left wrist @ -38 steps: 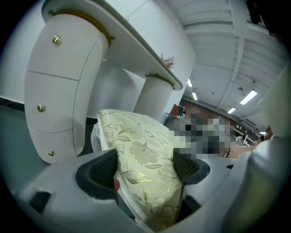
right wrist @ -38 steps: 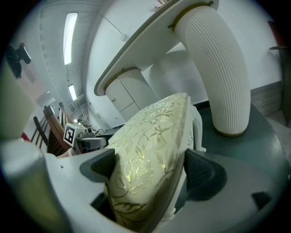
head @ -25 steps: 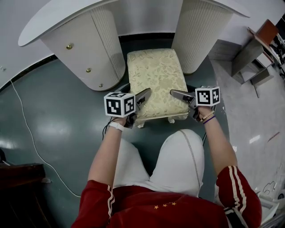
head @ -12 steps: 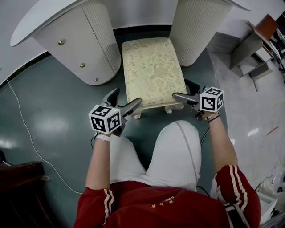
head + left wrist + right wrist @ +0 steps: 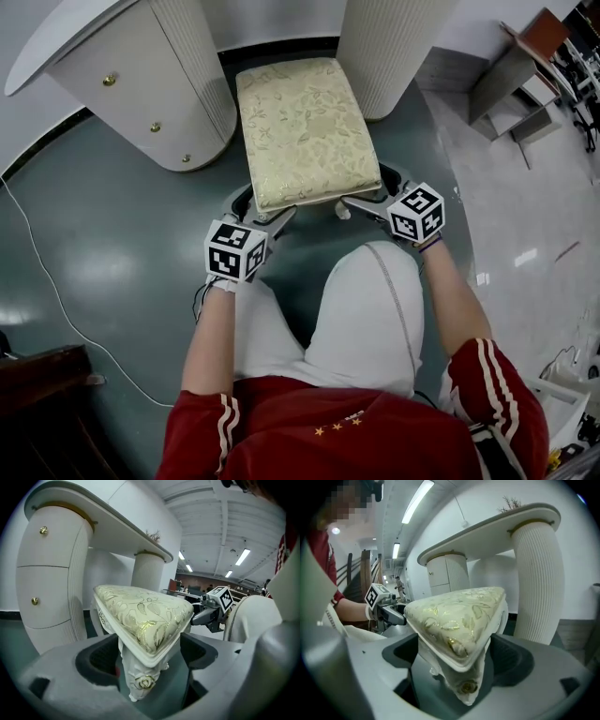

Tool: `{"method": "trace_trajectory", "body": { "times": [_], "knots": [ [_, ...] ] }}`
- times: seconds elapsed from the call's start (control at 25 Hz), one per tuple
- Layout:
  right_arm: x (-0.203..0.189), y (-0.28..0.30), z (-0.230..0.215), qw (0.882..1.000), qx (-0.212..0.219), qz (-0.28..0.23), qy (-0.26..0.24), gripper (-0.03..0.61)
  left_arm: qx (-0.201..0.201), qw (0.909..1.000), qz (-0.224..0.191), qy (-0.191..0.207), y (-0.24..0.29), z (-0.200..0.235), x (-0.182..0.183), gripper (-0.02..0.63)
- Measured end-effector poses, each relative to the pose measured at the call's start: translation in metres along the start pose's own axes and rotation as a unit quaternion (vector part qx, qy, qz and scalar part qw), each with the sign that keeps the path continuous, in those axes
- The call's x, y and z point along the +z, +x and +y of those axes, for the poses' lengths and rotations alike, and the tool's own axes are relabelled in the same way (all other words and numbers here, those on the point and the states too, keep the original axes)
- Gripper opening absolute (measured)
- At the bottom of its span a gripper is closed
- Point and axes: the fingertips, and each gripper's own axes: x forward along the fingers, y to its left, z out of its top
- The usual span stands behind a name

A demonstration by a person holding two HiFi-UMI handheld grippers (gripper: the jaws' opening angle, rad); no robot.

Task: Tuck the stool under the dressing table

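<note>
Subject of inspection: 1 stool (image 5: 305, 131), standing on the dark green floor (image 5: 112, 253), its far end already in the gap between the 2 ribbed pedestals of the 1 dressing table (image 5: 141, 84) and its near end projecting toward the person. In my judgement it is partly tucked, with travel remaining. The left gripper (image 5: 262, 208) straddles the near-left corner and the right gripper (image 5: 375, 187) the near-right corner. Both sets of jaws have just been closing, yet both stand wide apart, each with 1 carved corner leg (image 5: 138, 677) between them and a visible gap to the pads, so nothing is clamped. Handling assessment: the white frame and legs look rigid and should transmit a push without flexing. The brocade cushion looks soft and would give or slide under pressure, so it is a poor purchase. The gilt rosettes on the legs look liable to chip. Weight is probably moderate, and the glossy floor should let the stool slide. Recommended hold: the frame rail or leg tops at both near corners, below the cushion, pushed evenly to avoid slewing into a pedestal. Count: 2 grippers, 2 near legs seen, far legs not visible, 3 brass knobs (image 5: 155, 125) on the left pedestal.
</note>
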Motion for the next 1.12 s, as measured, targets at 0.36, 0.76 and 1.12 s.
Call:
{"method": "trace_trajectory", "body": {
  "times": [0.36, 0.76, 1.12],
  "knots": [
    [0.007, 0.008, -0.018, 1.0, -0.021, -0.004, -0.007, 0.445, 0.005, 0.9998, 0.017, -0.008, 0.016, 0.015, 0.008, 0.41],
    [0.02, 0.029, -0.05, 0.999, -0.033, 0.002, -0.003, 0.433, 0.017, 0.9994, 0.028, -0.011, 0.043, 0.041, 0.025, 0.413],
    [0.037, 0.058, -0.082, 0.999, -0.042, 0.025, 0.007, 0.439, 0.044, 0.9982, 0.035, -0.018, 0.067, 0.073, 0.044, 0.416]
  ]
}}
